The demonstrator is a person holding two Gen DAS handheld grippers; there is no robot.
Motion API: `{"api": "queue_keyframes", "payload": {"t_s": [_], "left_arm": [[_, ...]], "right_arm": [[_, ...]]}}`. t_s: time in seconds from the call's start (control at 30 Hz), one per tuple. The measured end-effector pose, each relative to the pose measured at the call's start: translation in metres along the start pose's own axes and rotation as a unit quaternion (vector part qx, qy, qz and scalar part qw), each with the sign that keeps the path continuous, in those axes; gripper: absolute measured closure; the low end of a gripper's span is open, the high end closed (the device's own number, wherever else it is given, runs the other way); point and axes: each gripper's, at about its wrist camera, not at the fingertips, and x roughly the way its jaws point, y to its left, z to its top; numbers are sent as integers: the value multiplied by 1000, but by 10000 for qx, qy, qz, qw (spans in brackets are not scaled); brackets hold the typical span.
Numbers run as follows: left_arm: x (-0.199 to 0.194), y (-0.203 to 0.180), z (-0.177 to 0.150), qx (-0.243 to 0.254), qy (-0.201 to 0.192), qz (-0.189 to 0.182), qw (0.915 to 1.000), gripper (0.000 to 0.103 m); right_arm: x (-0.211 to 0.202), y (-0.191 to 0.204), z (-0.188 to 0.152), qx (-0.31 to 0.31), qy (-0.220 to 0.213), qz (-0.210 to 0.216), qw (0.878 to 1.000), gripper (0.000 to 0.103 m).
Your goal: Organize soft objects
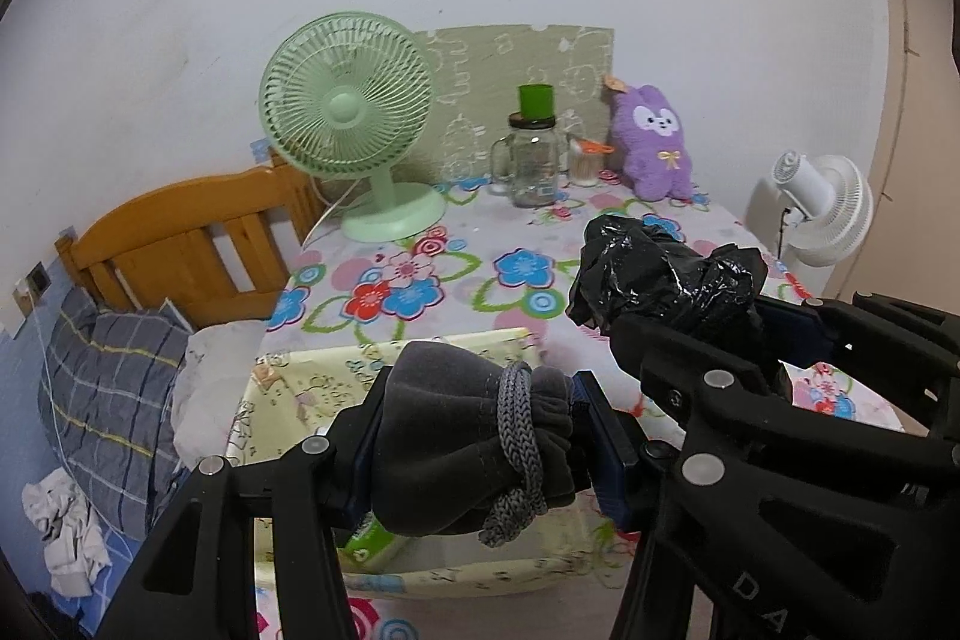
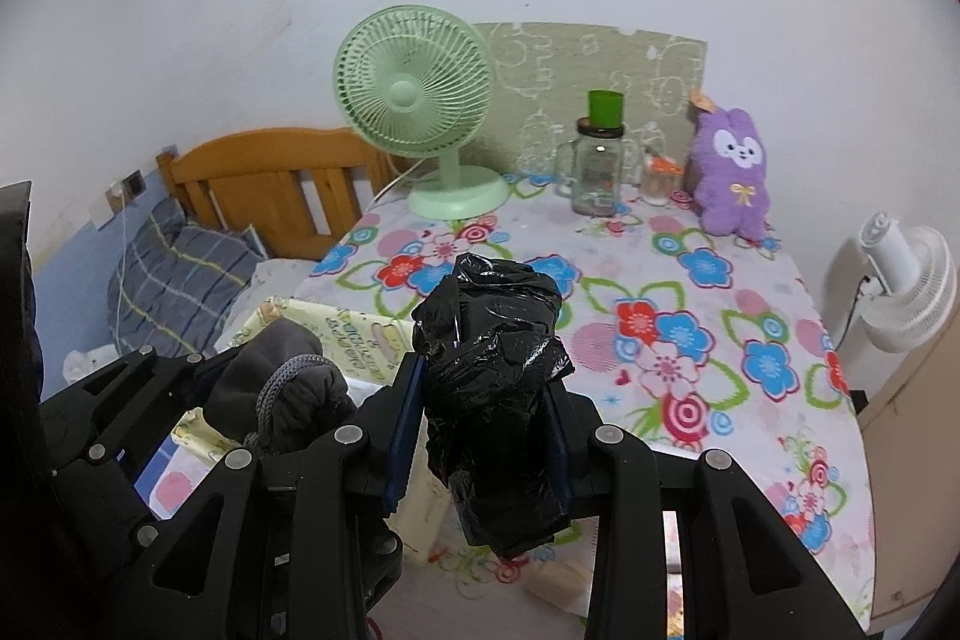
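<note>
The left tongs [image 1: 480,436] are clamped on a grey pouch [image 1: 456,436] tied with cord, held above a pale yellow box [image 1: 300,382] at the near edge of the table [image 1: 468,280]. Just beside them, the right tongs [image 2: 480,442] grip a crumpled black plastic bag [image 2: 492,370] above the flowered cloth.

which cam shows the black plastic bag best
The right wrist view: the black plastic bag sits centred and close, clamped between the right tongs. The left wrist view shows the bag only off to the right, its lower part hidden by the tongs' frame.
</note>
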Motion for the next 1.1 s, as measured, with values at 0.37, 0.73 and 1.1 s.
{"api": "queue_keyframes", "payload": {"t_s": [0.37, 0.73, 1.1], "left_arm": [[29, 32, -4, -115, 389, 228, 9989, 45], [58, 62, -16, -264, 765, 465, 9956, 43], [80, 82, -25, -364, 1030, 575, 9924, 37]], "right_arm": [[38, 22, 6, -149, 333, 432, 9984, 64], [77, 45, 4, -347, 690, 798, 9938, 64], [111, 60, 2, -389, 1021, 890, 9900, 64]]}}
